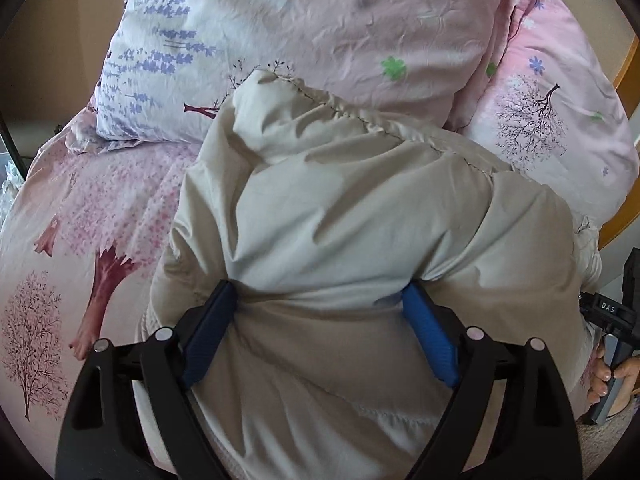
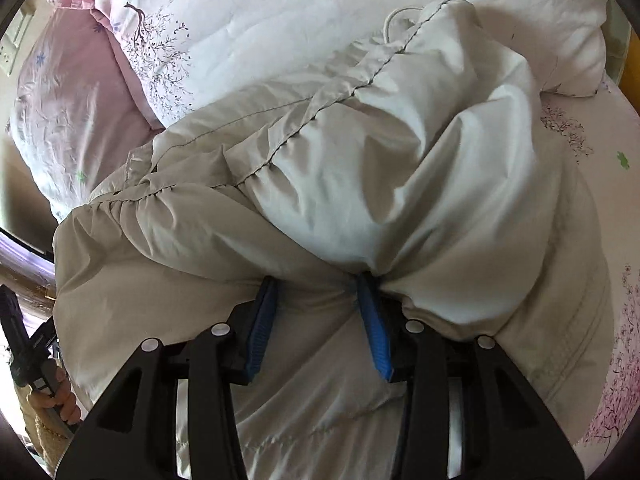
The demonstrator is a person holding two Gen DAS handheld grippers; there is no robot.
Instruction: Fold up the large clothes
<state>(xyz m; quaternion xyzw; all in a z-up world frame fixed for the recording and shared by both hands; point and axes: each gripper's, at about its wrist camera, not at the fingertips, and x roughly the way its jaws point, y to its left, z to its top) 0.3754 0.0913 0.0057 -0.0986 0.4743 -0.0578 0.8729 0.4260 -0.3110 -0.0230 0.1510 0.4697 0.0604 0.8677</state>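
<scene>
Two grippers: both sit low and near in their own views, each pressed into the same puffy beige jacket (image 1: 360, 208).
Left gripper (image 1: 320, 300): jaws spread wide, blue pads (image 1: 212, 328) sunk into a thick roll of the padded cloth, which bulges up between and beyond them; it is gripping the jacket.
Right gripper (image 2: 316, 292): jaws narrower, blue pads (image 2: 376, 328) pinching a gathered bunch of the same cloth, with creases fanning out from the pinch.
Jacket: lies heaped on the bed, filling the middle of both views; a stitched, puckered seam (image 2: 304, 128) runs across its far part, and a white cord (image 2: 394, 20) shows at its far edge in the right wrist view.
Bedsheet (image 1: 80, 240): pink with printed trees, under the jacket and spreading to the left in the left wrist view.
Pillows: a white one with lavender sprigs (image 1: 160, 60) at far left, a pink crumpled one (image 1: 360, 20) behind the jacket.
Hands: the person's right hand (image 1: 612, 376) shows at the right edge of the left wrist view, the left hand (image 2: 60, 396) at the lower left of the right wrist view, each around a handle.
Wood: a yellow wooden edge (image 1: 628, 60) at far right.
</scene>
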